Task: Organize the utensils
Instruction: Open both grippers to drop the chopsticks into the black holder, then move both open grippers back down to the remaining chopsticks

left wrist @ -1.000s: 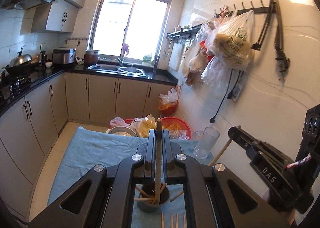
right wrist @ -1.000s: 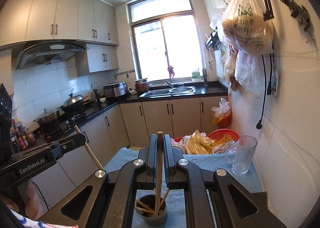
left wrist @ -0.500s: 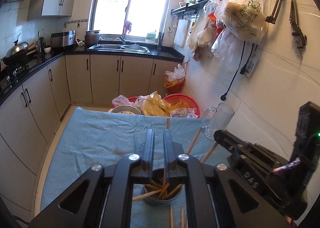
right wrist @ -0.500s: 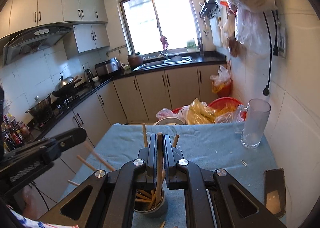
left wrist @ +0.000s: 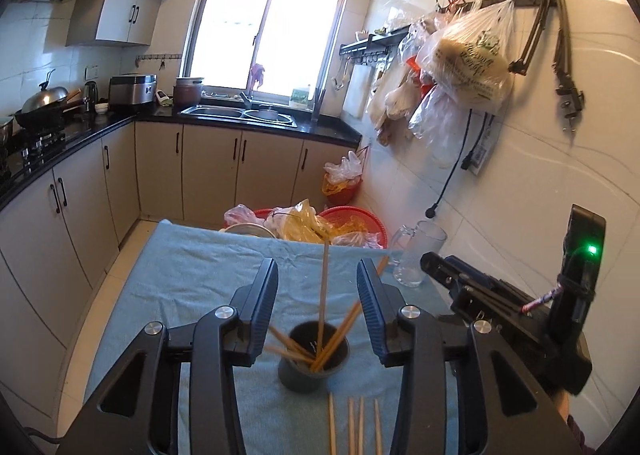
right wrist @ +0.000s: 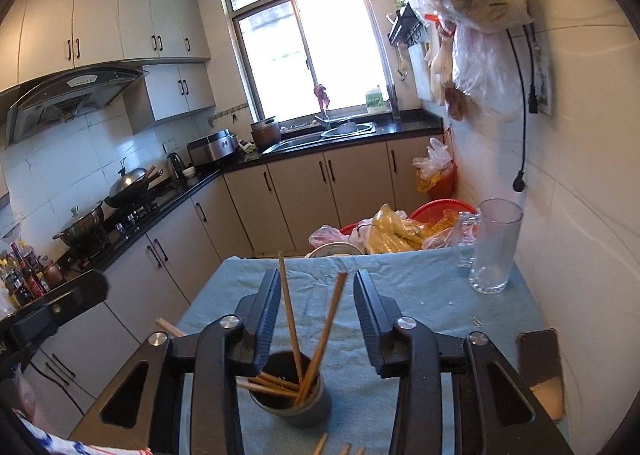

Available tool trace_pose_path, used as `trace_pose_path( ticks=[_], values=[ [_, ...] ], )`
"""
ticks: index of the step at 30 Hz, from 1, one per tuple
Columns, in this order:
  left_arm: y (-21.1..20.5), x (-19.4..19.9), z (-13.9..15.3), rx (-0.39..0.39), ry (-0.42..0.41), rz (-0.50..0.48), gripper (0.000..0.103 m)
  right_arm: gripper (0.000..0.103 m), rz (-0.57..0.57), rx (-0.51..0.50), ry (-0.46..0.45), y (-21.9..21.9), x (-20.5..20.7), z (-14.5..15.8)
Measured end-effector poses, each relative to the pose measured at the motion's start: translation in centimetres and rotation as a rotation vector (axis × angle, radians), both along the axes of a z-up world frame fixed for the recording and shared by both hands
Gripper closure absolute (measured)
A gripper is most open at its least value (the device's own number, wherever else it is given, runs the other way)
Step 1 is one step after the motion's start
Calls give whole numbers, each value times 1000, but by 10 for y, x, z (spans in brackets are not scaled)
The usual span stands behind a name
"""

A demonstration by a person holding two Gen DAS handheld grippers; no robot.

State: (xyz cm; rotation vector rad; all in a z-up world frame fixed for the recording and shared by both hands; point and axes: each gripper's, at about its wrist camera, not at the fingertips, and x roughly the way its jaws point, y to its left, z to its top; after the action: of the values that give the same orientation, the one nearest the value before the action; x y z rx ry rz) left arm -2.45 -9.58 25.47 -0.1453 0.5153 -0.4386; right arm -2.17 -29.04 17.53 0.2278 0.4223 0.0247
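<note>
- The table, under a blue cloth, carries everything; a glass mug stands near its far right corner.
- A dark holder cup sits toward the near edge, midway across.
- The left gripper and right gripper both hover over the cup, jaws spread wide, holding nothing.
- Chopsticks in the cup stand with long axes near upright, tips up, fanning outward; some lean low over the left rim.
- Loose chopsticks lie at the near edge, pointing away toward the cup.
- Risk, I'd say: either gripper dropping could knock the leaning sticks and tip the cup.
</note>
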Motion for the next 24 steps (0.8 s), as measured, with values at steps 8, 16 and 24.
trace_pose_path(
  ticks=[8,16,24],
  values=[
    [19,-49,-55,27,66,-6,54,48,-18,1,128,-15,-48,-58],
    [7,-51,-152,136,299,-47,54,59,59,24,414,-6,-75,-175],
    [-30,-37,-193,225,386,-141,55,61,80,-49,473,15,-74,-206]
  ],
)
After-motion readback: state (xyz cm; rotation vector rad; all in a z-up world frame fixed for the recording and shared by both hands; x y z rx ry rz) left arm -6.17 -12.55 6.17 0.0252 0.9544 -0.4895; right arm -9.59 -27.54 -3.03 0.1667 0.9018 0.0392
